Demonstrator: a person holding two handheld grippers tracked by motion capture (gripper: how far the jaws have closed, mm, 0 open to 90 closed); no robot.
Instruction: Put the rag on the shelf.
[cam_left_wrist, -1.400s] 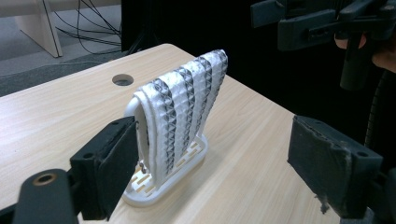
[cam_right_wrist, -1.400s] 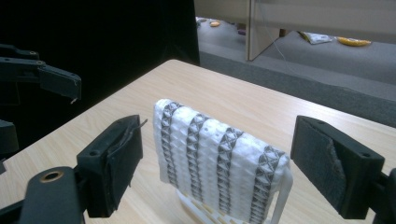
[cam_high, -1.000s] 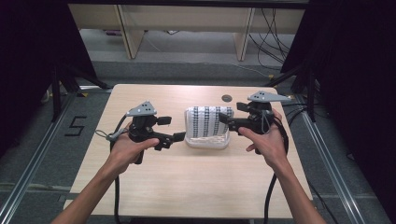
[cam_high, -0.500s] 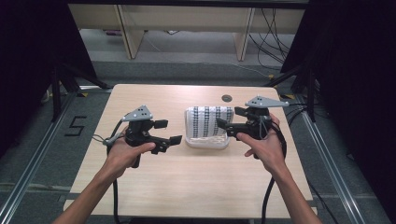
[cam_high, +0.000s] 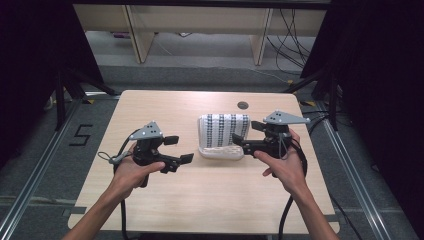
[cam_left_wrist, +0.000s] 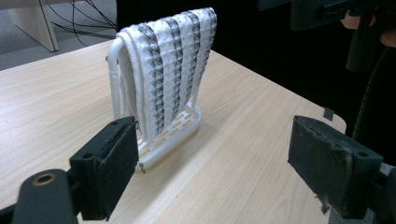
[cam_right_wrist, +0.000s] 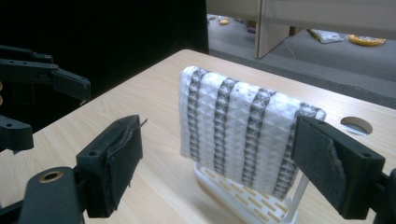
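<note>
White-and-grey striped woven cloth (cam_high: 224, 131) draped over a small white plastic rack (cam_high: 220, 151) mid-table, stripes running top to bottom, between my left gripper (cam_high: 179, 149) and right gripper (cam_high: 246, 134), both jaws wide apart, holding nothing

White-and-grey patterned cloth (cam_high: 224, 131) hangs over white plastic rack (cam_high: 220, 151) on light wooden table (cam_high: 200, 200), between left gripper (cam_high: 182, 149) and right gripper (cam_high: 245, 134).
</note>
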